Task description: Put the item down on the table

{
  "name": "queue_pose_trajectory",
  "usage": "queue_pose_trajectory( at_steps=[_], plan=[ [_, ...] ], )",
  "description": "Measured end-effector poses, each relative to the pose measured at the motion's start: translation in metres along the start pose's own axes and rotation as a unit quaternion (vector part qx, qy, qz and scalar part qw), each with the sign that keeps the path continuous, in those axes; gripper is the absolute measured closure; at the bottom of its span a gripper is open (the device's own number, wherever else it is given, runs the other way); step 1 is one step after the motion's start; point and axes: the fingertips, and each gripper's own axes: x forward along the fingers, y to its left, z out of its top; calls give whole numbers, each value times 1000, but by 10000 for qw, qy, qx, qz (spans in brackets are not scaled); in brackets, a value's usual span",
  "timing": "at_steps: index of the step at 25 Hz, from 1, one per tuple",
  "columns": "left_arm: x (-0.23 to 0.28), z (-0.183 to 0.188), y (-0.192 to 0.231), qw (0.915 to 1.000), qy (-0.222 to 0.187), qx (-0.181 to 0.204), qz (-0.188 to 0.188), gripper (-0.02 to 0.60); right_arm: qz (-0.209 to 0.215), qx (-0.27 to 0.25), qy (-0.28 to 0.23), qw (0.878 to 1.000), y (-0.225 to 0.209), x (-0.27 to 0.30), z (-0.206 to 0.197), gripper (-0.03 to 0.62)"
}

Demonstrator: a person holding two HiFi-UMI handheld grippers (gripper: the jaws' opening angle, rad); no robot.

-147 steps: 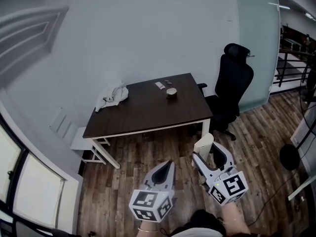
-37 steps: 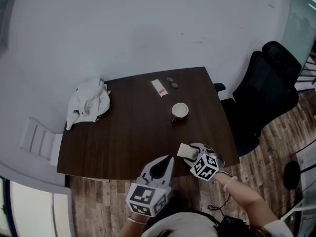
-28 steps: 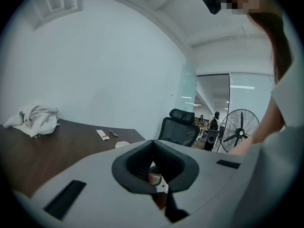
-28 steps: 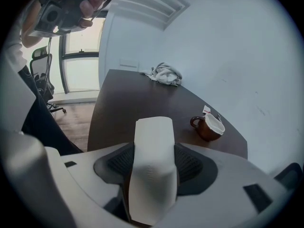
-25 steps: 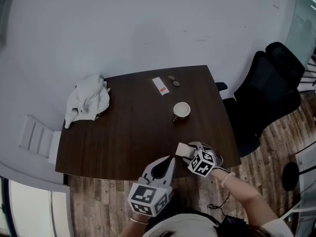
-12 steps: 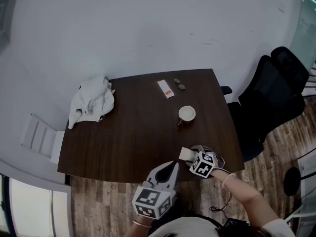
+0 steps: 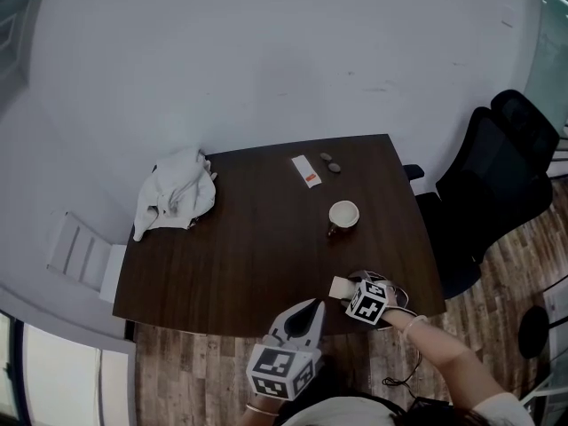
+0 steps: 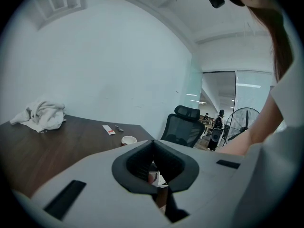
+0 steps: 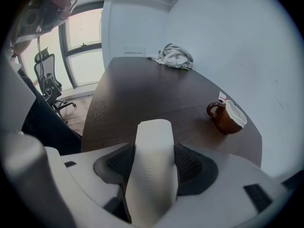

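Right tool [image 7: 349,287] has come in low over surface [image 7: 248,238] at near edge, toward right corner, still clamped on paper roll [image 7: 338,287]. Only touchdown and release remain. Left tool [image 7: 310,306] has jaws together, empty, idle.

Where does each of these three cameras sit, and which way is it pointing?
Head view: on the person's head, facing steeply down at the table; left claw, right claw, forearm show.
Left gripper view: on the left claw, facing across the table towards the office chair; shut jaws show.
Right gripper view: on the right claw, facing the crumpled cloth; jaws grip a white roll.
Shared: the mug shows in both gripper views.
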Motion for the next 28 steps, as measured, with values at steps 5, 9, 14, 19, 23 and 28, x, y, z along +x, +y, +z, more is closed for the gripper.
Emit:
queue_pose_trajectory(
  at_steps=[5, 9, 14, 19, 23, 28],
  plan=[
    [-1, -1, -5, 10000, 2, 71, 44, 563, -4, 60, -5, 10000, -1, 1, -2, 316],
    [-4, 1, -9, 9998, -10, 173, 122, 563, -26, 235, -113, 9997, 2, -4, -2, 318],
    [-10, 8, -11, 9996, -99, 210, 182, 563, -81, 296, -320, 9990, 7, -13, 3, 313],
    [-17, 14, -17, 9993, -176, 256, 213, 563, -251, 442, -609, 9968, 8, -33, 10, 321],
    [-25, 17, -22, 9992, -249, 196, 238, 563, -439, 824, -981, 9908, 6, -54, 17, 363],
    [-35, 22, -23, 9985, -357, 232, 355, 563, -763, 1324, -1426, 9779, 4, -82, 20, 398]
  ],
)
